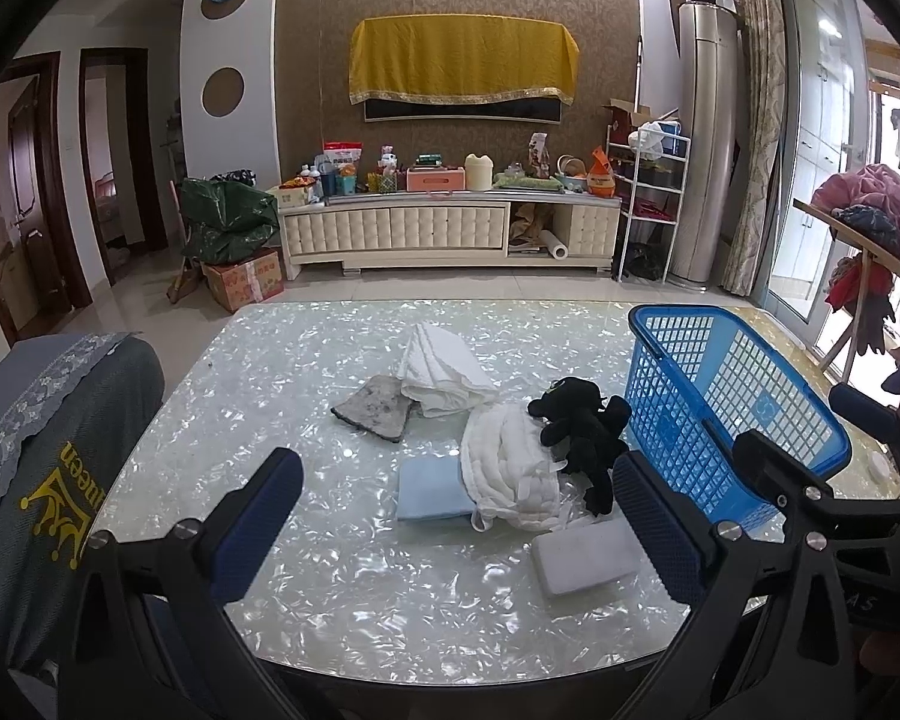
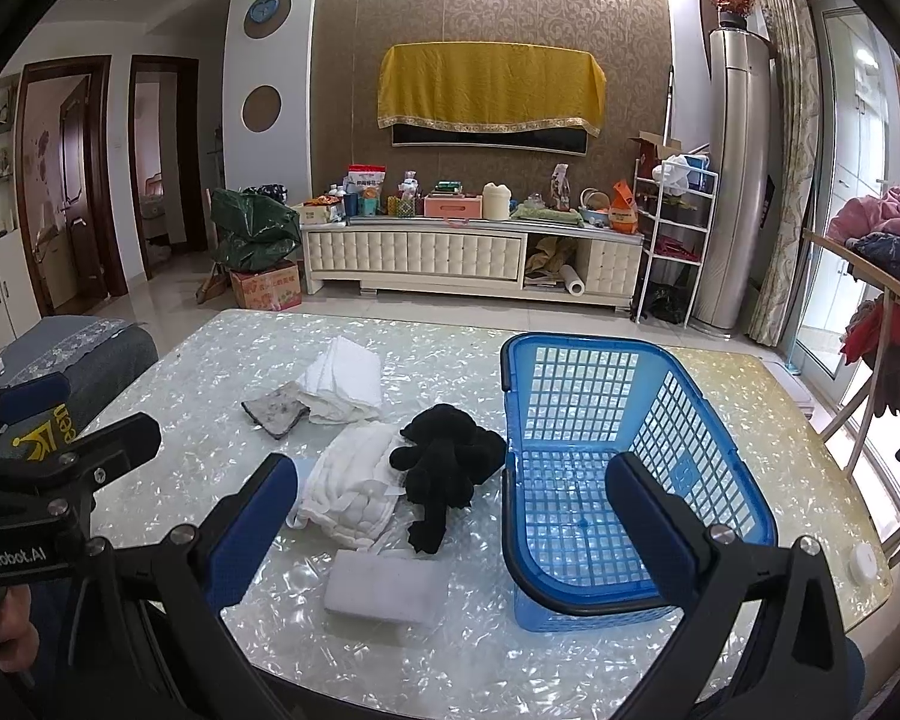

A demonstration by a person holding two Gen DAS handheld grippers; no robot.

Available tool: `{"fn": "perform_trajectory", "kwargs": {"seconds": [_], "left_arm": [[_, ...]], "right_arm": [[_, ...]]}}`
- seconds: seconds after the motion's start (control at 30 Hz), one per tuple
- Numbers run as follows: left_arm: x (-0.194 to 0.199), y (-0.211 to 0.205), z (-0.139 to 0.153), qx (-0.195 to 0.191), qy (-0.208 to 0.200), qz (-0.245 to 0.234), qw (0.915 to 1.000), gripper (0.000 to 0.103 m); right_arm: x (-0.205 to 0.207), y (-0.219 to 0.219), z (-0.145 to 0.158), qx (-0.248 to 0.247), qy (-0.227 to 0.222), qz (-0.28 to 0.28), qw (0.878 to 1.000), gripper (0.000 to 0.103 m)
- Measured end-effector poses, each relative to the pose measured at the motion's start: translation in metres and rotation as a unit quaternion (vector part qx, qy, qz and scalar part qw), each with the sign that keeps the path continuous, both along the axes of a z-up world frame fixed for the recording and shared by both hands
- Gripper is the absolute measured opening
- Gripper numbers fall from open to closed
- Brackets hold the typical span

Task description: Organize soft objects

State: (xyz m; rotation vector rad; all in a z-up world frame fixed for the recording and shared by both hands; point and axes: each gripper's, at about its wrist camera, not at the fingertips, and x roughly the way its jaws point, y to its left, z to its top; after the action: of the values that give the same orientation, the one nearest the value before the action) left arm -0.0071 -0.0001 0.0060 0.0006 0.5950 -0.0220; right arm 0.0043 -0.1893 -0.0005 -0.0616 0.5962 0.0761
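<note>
On the shiny pearl-patterned counter point(image 1: 306, 612) before me I see a blue plastic lattice basket point(image 2: 576, 414) standing at the right side, and through its open top I see only its own grid floor; no soft thing lies in it. My right gripper point(image 2: 450, 525) hangs above the near edge of the counter with its jaws spread wide, grasping nothing; its right jaw stands in front of the basket's near wall. My left gripper point(image 1: 459, 519) is also released, its jaws far apart and holding nothing.

All soft things lie outside the basket, to its left. A black plush toy point(image 2: 447, 459) lies just beside the basket's left wall, partly resting on a crumpled white quilted cloth point(image 2: 348, 489). A white rectangular sponge block point(image 2: 384, 588) lies nearest to me, just in front of the cloth. A folded pale blue cloth point(image 1: 432, 489) touches the left side of the quilted cloth; in the right wrist view my left jaw hides most of it. Farther back, a folded white towel point(image 1: 441, 369) lies with a dirty grey rag point(image 1: 372, 408) touching its left side. A dark grey chair back with a yellow crown print point(image 1: 54, 480) stands at the left edge of the counter.
</note>
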Motion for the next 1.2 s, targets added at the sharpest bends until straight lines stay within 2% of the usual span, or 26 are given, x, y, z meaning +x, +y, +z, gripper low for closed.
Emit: {"fn": "perform_trajectory", "kwargs": {"seconds": [0.4,0.6,0.73,0.9,1.03,1.2], "left_arm": [[0.004,0.003,0.004,-0.003,0.002,-0.007,1.0000,0.103],[0.008,0.017,0.017,-0.010,-0.023,-0.011,0.9996,0.103],[0.018,0.027,0.026,-0.004,-0.025,-0.020,0.9995,0.103],[0.036,0.040,0.026,-0.015,-0.004,-0.038,0.9992,0.103],[0.053,0.044,0.020,-0.027,0.032,-0.076,0.9962,0.103],[0.066,0.045,0.010,-0.003,0.056,-0.089,0.9944,0.103]], "right_arm": [[-0.001,-0.001,0.002,-0.005,-0.008,0.002,1.000,0.103],[0.006,-0.004,0.007,0.005,-0.010,-0.002,1.000,0.103],[0.012,-0.002,0.013,0.004,-0.015,-0.004,1.000,0.103],[0.023,0.002,0.015,-0.005,-0.014,-0.016,1.000,0.103],[0.035,0.009,0.010,0.006,0.006,-0.005,1.000,0.103],[0.053,0.025,0.000,0.013,0.044,0.008,0.999,0.103]]}}
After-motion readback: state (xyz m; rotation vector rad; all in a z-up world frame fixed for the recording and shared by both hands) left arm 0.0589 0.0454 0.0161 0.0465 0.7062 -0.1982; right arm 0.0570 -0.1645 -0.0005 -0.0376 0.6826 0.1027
